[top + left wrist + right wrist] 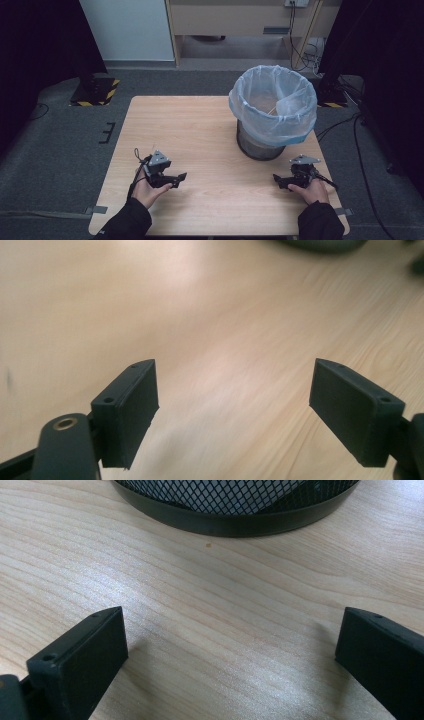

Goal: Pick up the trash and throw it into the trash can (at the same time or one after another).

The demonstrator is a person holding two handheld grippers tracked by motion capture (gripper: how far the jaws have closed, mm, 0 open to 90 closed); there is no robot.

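Both grippers [181, 180] [278, 181] lie low over the table [200, 130], jaws apart.

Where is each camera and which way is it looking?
High view: above the person's side, looking forward and down on the table, mesh bin, both hands, left gripper and right gripper.
Left gripper view: rides the left gripper, looking past its open jaws at bare wood.
Right gripper view: rides the right gripper, facing the bin's base.
Shared: all three show the tabletop.
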